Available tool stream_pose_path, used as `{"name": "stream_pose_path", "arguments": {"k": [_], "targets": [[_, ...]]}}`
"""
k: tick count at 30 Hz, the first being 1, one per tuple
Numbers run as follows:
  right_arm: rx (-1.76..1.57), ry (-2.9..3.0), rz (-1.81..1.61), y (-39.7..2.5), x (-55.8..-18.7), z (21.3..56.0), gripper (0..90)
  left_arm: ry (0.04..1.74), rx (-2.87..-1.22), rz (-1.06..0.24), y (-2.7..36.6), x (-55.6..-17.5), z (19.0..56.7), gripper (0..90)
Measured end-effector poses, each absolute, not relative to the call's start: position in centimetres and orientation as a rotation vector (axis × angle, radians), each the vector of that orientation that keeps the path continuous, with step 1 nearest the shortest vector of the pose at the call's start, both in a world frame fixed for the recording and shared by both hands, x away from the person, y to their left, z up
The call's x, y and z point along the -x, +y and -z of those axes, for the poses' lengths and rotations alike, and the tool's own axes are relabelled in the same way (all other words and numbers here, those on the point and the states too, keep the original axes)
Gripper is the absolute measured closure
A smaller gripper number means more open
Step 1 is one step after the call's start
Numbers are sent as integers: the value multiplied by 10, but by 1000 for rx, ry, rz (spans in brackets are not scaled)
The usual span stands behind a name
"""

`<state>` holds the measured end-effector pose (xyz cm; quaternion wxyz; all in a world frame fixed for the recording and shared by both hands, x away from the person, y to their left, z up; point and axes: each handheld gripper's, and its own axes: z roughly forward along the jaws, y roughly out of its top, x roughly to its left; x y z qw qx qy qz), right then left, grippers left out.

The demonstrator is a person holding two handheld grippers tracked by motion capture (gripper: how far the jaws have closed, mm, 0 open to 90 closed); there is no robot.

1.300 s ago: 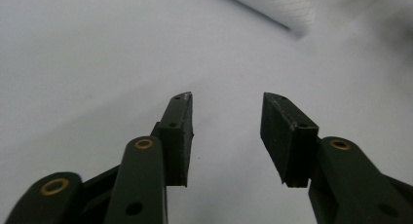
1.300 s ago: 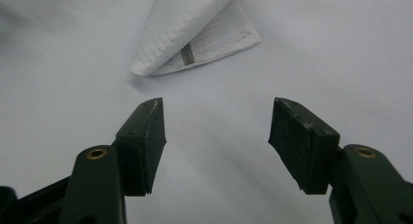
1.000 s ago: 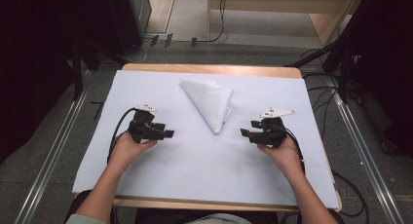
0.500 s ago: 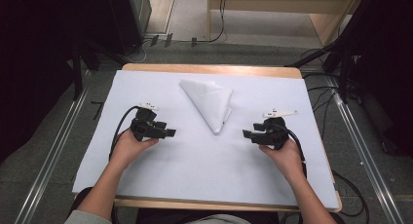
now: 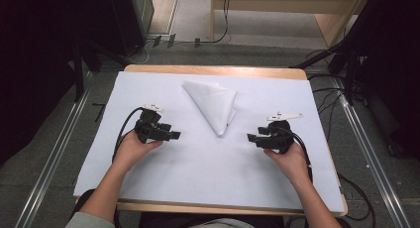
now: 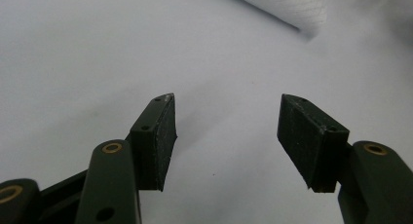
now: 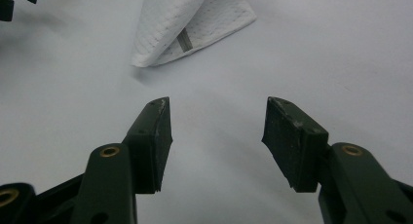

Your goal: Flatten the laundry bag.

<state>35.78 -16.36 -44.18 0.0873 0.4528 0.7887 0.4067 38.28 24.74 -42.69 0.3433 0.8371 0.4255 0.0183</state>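
White sheeting (image 5: 198, 188) covers the wooden table (image 5: 208, 69), which stands on a grey floor crossed by cables. A white cloth (image 5: 213, 101), folded into a triangle with its tip toward the person, lies at the centre of the far half of the sheet. The left gripper (image 5: 173, 136) rests low on the sheet to the left of the cloth's tip, the right gripper (image 5: 251, 138) to its right; both point inward and stand near the tip but apart from it. In the left gripper view (image 6: 226, 131) and the right gripper view (image 7: 216, 131) the jaws stand well apart with nothing between them, and the waffle-textured cloth (image 7: 190, 24) lies ahead of the right one. Judged step: approach, before any grasp. The next move probably calls for bringing a jaw pair over an edge or corner of the cloth and closing on the layers.
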Motion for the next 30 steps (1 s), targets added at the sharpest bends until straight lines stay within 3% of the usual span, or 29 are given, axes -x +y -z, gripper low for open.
{"name": "stream_pose_path", "arguments": {"k": [30], "targets": [[-1336, 2369, -1198, -160, -358, 442, 455, 1112, -2167, -39, 249, -383, 426, 398]]}}
